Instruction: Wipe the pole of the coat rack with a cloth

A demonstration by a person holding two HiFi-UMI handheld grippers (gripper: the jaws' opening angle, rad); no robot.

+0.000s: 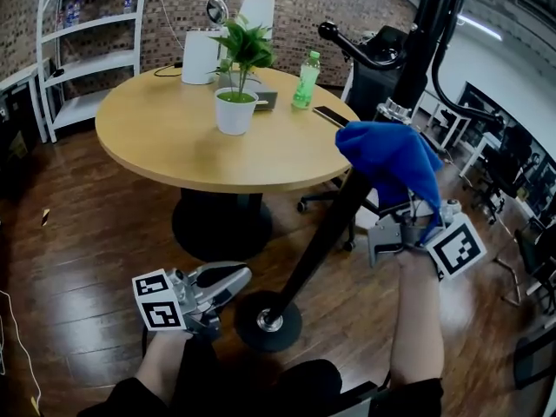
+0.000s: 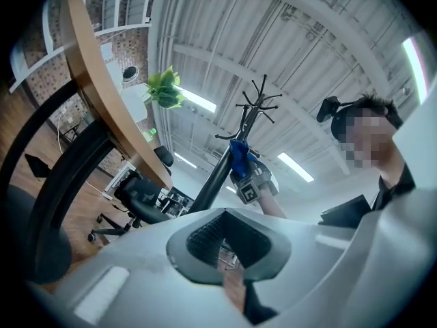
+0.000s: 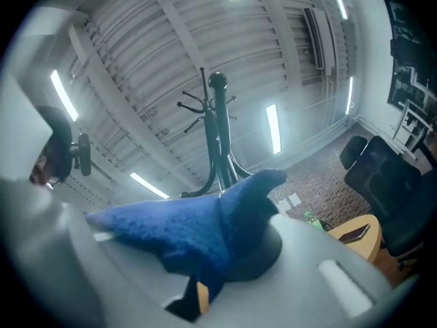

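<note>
The coat rack's black pole slants from its round base on the wood floor up to the top right. A blue cloth drapes over my right gripper, which is shut on it just right of the pole at mid height. In the right gripper view the cloth covers the jaws and the pole rises behind it. My left gripper is low, just left of the base, shut and holding nothing. In the left gripper view the pole and the cloth show far off.
A round wooden table stands behind the rack with a potted plant, a green bottle and a phone. White shelves are at the back left. Office chairs and desks crowd the right side.
</note>
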